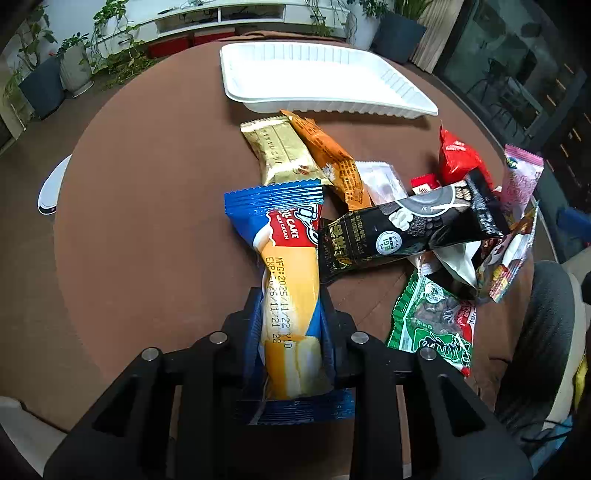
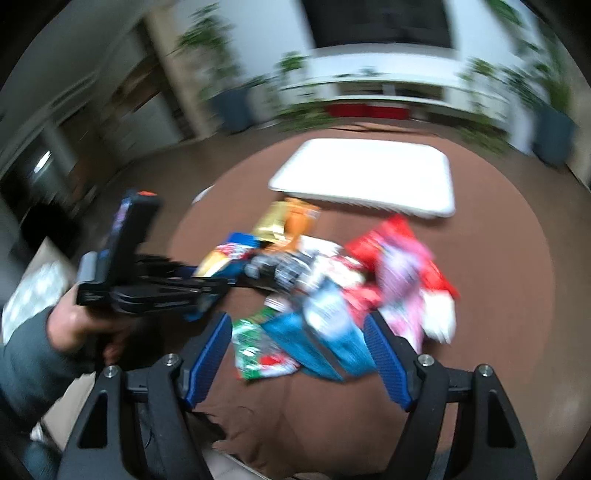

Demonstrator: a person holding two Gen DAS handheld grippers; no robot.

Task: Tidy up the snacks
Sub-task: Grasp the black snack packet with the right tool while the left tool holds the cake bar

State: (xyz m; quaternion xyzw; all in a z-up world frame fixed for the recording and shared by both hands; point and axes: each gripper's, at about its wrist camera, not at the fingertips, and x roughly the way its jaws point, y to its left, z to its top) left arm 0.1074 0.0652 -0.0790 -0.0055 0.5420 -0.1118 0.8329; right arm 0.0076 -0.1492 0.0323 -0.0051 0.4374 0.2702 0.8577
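Note:
My left gripper [image 1: 291, 314] is shut on a blue and yellow roll cake packet [image 1: 288, 280], held above the brown round table [image 1: 147, 221]. Beyond it lie a gold packet [image 1: 280, 151], an orange packet [image 1: 332, 162], a black packet [image 1: 413, 225], a green packet [image 1: 436, 325], a red packet [image 1: 461, 155] and a pink packet [image 1: 521, 181]. An empty white tray [image 1: 317, 77] sits at the far side. The right wrist view is blurred. My right gripper [image 2: 299, 325] is open above the near edge of the snack pile [image 2: 332, 280], over a blue packet [image 2: 317, 343]. The left gripper [image 2: 166, 284] shows there at the left.
The tray also shows in the right wrist view [image 2: 369, 177]. A white object [image 1: 51, 188] lies at the table's left edge. Potted plants [image 1: 74, 62] and a low white shelf [image 1: 236, 14] stand beyond the table. A dark chair [image 1: 550, 332] is at the right.

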